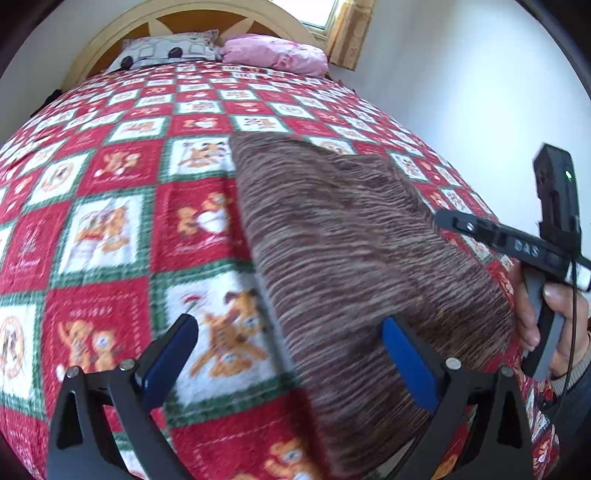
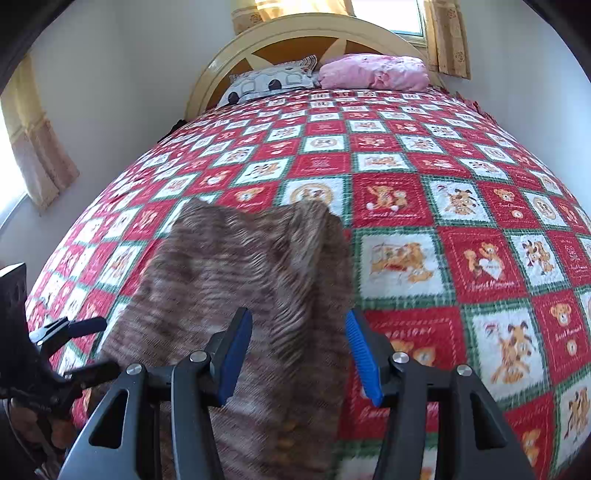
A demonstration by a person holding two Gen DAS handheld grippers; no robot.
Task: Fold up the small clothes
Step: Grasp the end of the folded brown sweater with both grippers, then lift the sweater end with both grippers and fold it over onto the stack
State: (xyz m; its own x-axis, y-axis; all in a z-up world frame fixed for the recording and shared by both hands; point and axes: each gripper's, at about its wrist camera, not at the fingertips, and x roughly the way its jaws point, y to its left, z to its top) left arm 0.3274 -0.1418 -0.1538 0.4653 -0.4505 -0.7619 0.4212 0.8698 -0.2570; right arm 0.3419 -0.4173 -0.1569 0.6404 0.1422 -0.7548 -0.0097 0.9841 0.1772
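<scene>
A brown striped garment [image 1: 354, 266] is lying spread on the quilt [image 1: 122, 229], a red, white and green patchwork with bears and dogs that is covering the whole bed. Taking the garment as the landmark, the left gripper [image 1: 290, 363] is hovering over its near left edge with its jaws standing wide apart: one blue pad [image 1: 170, 362] is sitting out over the quilt left of the garment, the other is over the brown cloth, and nothing is being held between them. The right gripper [image 2: 299, 356] is hanging over the garment's near right part, jaws likewise spread wide and gripping nothing, with the left blue finger [image 2: 234, 356] above the cloth and the right one at its right edge, over the quilt. In the left wrist view the right gripper is also showing just right of the garment, held in the person's right hand [image 1: 554, 328] (whether it is touching the cloth there is hard to tell). The garment's far edge is looking rumpled and blurred in the right wrist view. Well beyond the garment, a patterned pillow [image 2: 273, 83] and a pink pillow [image 2: 373, 72] are resting against the round headboard [image 2: 291, 33], with curtains [image 2: 447, 40] hanging behind it.
</scene>
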